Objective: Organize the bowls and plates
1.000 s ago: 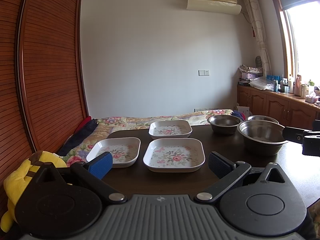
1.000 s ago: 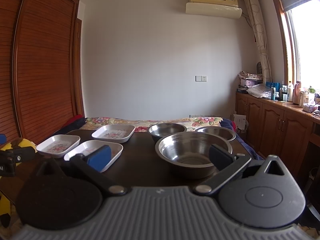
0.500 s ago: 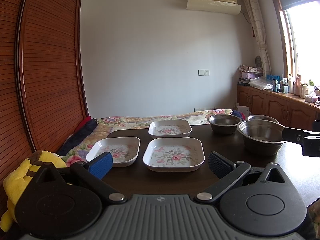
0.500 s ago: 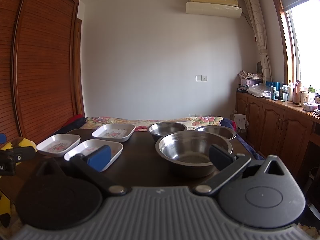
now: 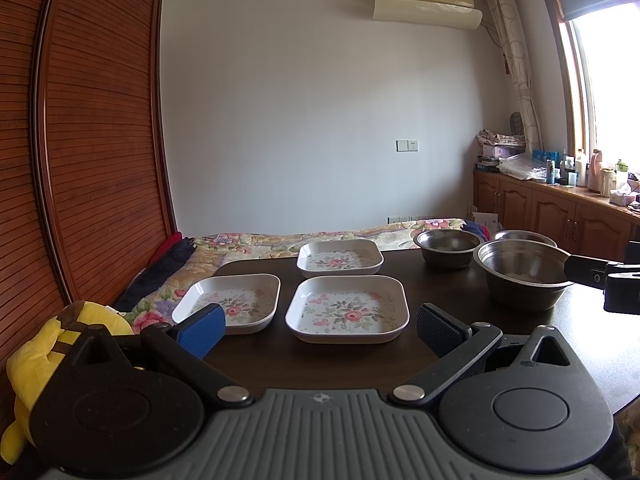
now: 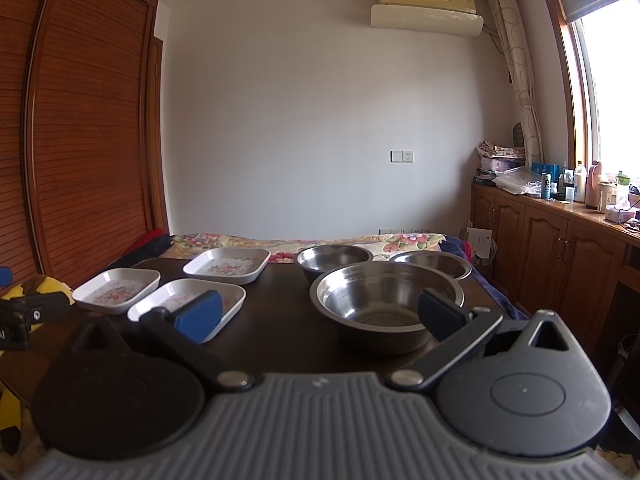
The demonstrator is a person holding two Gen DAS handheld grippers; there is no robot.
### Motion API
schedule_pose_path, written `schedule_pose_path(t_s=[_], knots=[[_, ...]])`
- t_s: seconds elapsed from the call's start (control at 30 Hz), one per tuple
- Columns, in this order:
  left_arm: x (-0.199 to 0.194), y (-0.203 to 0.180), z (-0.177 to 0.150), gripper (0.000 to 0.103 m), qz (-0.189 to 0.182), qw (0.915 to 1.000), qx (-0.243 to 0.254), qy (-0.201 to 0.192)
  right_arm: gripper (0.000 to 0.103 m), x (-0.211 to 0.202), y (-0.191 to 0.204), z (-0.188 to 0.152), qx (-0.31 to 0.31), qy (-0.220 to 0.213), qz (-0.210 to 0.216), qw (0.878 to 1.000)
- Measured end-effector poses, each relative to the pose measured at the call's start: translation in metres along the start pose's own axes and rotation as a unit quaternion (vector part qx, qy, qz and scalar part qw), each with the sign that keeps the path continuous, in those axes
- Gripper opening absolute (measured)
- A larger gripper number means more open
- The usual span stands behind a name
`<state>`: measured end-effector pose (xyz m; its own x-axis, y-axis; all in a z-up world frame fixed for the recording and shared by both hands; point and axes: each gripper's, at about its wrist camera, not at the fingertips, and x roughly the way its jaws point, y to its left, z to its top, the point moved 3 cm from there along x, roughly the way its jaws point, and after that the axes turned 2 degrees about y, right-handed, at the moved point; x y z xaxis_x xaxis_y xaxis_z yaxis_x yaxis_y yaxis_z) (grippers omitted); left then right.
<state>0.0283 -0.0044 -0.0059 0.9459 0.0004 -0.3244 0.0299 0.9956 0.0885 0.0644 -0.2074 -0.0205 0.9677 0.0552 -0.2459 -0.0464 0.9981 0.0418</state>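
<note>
Both the left gripper (image 5: 318, 326) and right gripper (image 6: 318, 314) hang wide open and empty at the worktop's (image 5: 448, 292) near edge, so I'd pinch the nearest plate (image 5: 347, 309) by its rim.

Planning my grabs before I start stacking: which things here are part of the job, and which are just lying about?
Job:
near plate
left plate
far plate
big bowl
far-left bowl
far-right bowl
Both grippers, left and right, are open and empty.

Lying about:
yellow plush
floral bedding
bottles on the cabinet
</note>
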Motion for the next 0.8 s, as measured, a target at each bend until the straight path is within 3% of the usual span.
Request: schedule_pose_path(t_s=[0.8], knots=[[0.009, 0.002, -0.013, 0.103, -0.008, 0.9998, 0.001, 0.019, 0.103, 0.011, 0.005, -0.007, 0.000, 0.009, 0.015, 1.000]])
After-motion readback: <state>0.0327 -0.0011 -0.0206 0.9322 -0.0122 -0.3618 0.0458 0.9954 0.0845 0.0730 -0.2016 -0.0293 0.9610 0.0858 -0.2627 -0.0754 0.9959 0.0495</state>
